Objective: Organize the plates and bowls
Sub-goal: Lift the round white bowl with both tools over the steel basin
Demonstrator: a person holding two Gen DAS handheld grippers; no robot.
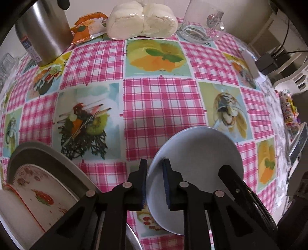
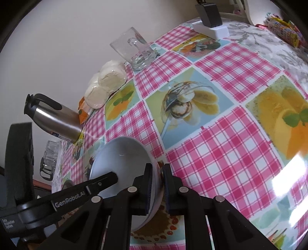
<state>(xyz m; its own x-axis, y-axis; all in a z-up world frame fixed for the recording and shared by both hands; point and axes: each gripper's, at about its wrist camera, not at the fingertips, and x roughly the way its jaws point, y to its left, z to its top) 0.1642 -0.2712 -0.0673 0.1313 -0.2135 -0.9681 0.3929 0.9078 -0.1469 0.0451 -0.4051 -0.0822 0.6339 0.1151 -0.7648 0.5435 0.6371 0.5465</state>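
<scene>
My left tongs [image 1: 155, 184] pinch the left rim of the bowl [image 1: 198, 153], one pad outside the wall, one inside; my right tongs [image 2: 156, 184] pinch the opposite rim of the same bowl [image 2: 123, 159], likewise with a pad on each side of the wall; the bowl is pale blue-grey and plain inside, tilted between the two grips above the desk [image 1: 161, 107]. In the left view, the right tongs' black finger reaches into the bowl from the right. To the left of my left tongs, low and close, lies a plate [image 1: 44, 194] with a strawberry print, resting on a larger grey plate [image 1: 57, 157]. Ahead of the tongs, at the desk's far edge by the wall, stand a steel flask [image 1: 44, 32], an orange packet [image 1: 88, 27], a bag of white buns [image 1: 142, 21] and a glass mug [image 1: 204, 25]; ahead and to the right of my right tongs a white block [image 2: 211, 28] carries a black plug [image 2: 207, 13]; the checked cloth [image 2: 227, 157] under the bowl shows fruit pictures.
</scene>
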